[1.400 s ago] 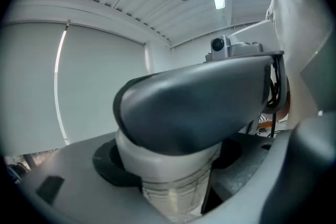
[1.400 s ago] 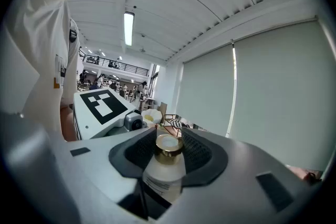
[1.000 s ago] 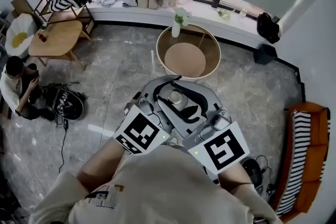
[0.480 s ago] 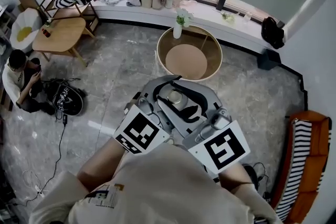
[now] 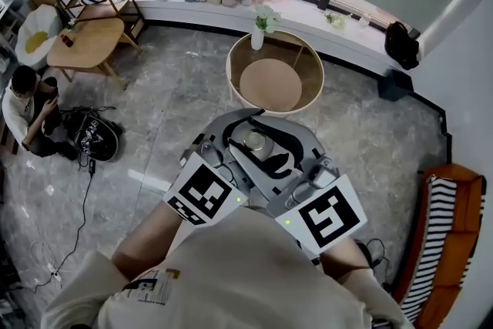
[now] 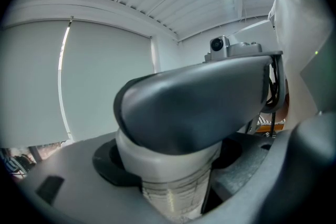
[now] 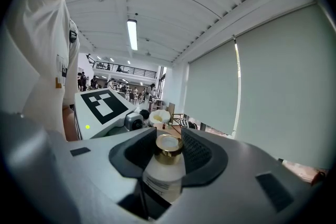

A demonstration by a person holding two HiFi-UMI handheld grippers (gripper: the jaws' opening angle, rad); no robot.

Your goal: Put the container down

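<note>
The container [image 5: 255, 141] is a small pale bottle with a gold cap [image 7: 168, 146] and a printed label. I hold it in the air close to my chest, above the marble floor. In the head view both grippers meet around it, the left gripper [image 5: 240, 136] from the left and the right gripper [image 5: 271, 152] from the right. In the right gripper view the bottle stands between the right gripper's [image 7: 169, 157] black pads, cap pointing away. The left gripper [image 6: 173, 176] grips its clear ribbed body [image 6: 176, 191], while a dark grey finger [image 6: 199, 105] of the other gripper hides the cap.
A round wooden table [image 5: 308, 62] with a vase of flowers [image 5: 259, 31] stands ahead on the floor. A window ledge [image 5: 308, 15] holds bags. At left are a small wooden table [image 5: 85, 42] and a seated person [image 5: 27, 100]; an orange striped sofa [image 5: 447, 235] is at right.
The head view has shifted slightly, so the room sits a little differently in frame. Both grippers and the container keep the same pose.
</note>
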